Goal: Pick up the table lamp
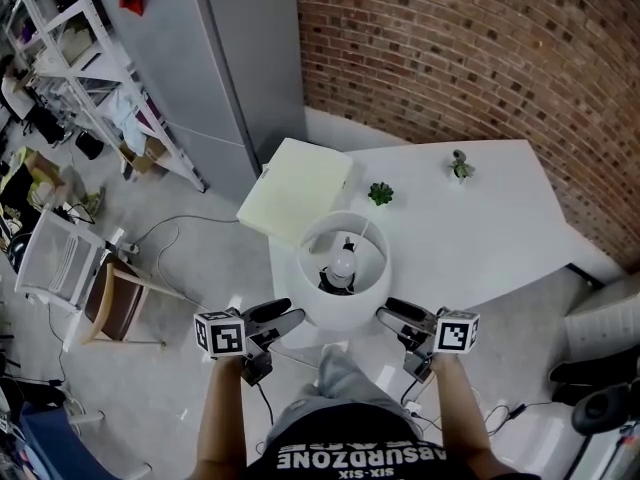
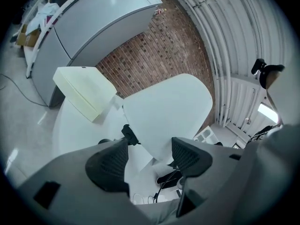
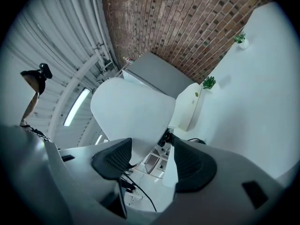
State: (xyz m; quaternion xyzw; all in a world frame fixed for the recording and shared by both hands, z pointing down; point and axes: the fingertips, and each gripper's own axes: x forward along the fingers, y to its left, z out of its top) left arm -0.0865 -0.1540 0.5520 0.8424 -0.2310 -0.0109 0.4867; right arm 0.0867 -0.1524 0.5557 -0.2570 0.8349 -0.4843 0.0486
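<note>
The table lamp (image 1: 345, 290) has a white drum shade, and I look down into it at its bulb (image 1: 343, 264). It stands at the near edge of the white table (image 1: 480, 228). My left gripper (image 1: 287, 321) is at the shade's lower left side and my right gripper (image 1: 390, 314) at its lower right side; both are open. In the left gripper view the shade (image 2: 168, 109) fills the space just beyond the open left gripper (image 2: 150, 156). The right gripper view shows the shade (image 3: 131, 108) likewise ahead of the open right gripper (image 3: 151, 157). Neither gripper clamps anything.
A cream box (image 1: 297, 190) lies on the table's far left corner, overhanging it. Two small green plants (image 1: 380, 194) (image 1: 460, 166) stand further back. A grey refrigerator (image 1: 215, 58) and a brick wall (image 1: 470, 48) are behind. A chair (image 1: 65, 263) and cables (image 1: 170, 230) sit on the floor at left.
</note>
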